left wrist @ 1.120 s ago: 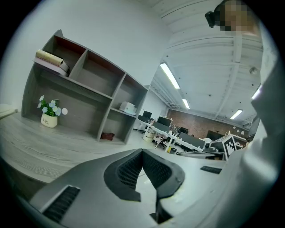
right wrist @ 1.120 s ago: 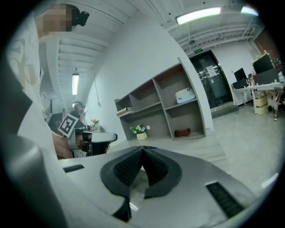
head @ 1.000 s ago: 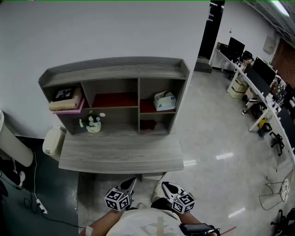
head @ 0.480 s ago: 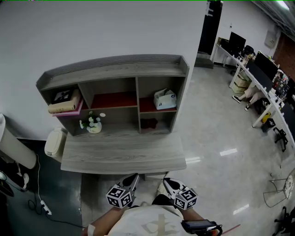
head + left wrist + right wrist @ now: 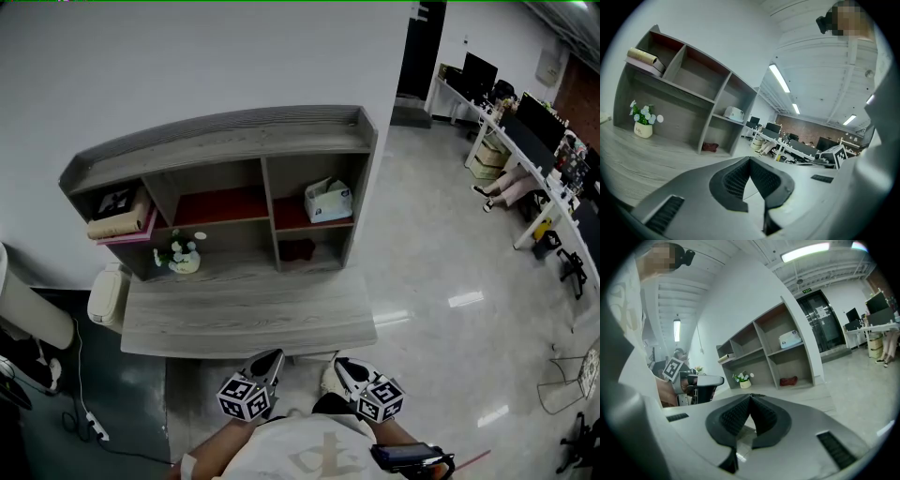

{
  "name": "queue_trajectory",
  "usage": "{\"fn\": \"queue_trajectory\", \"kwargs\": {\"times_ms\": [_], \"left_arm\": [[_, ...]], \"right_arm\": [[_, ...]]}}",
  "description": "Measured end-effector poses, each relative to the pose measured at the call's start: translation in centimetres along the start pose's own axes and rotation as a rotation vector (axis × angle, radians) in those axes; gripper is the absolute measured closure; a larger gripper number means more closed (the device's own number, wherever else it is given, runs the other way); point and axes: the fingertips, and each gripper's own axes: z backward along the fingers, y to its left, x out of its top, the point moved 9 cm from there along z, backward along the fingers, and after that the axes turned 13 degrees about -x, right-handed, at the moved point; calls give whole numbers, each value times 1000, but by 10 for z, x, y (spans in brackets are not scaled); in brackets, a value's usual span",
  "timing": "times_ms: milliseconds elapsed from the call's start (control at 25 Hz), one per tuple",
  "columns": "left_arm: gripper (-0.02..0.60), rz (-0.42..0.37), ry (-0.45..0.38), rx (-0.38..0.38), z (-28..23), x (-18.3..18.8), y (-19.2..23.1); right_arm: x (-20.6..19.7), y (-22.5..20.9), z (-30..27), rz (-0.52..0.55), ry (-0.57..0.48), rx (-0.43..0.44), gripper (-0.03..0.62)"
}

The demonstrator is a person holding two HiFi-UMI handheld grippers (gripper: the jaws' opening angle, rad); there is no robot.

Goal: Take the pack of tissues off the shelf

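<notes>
The pack of tissues (image 5: 327, 200) is a pale box in the upper right compartment of the grey wooden shelf (image 5: 225, 131); it also shows in the left gripper view (image 5: 734, 112) and the right gripper view (image 5: 790, 339). Both grippers hang low near the person's body, in front of the desk and well short of the shelf. My left gripper (image 5: 270, 358) is shut with nothing in it, its tips meeting (image 5: 750, 159). My right gripper (image 5: 339, 364) is also shut and holds nothing (image 5: 750, 396).
A grey desk top (image 5: 244, 314) lies between me and the shelf. On the shelf are a small flower pot (image 5: 182, 256), a dark red item (image 5: 296, 249) in the lower right compartment and a book stack (image 5: 116, 220) at upper left. Office desks with monitors (image 5: 525, 141) stand far right.
The head view has shifted slightly, so the shelf sits a little more to the left. Both grippers stay shut at the same low place.
</notes>
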Motion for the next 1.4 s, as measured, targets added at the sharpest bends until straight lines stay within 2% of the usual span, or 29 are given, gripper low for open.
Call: {"fn": "queue_trajectory", "kwargs": {"times_ms": [560, 1400], "left_arm": [[568, 21, -8, 19, -55, 31, 26], [567, 16, 13, 37, -123, 61, 52]], "right_arm": [[44, -52, -46, 16, 14, 21, 589], [72, -112, -101, -1, 22, 64, 589]]}}
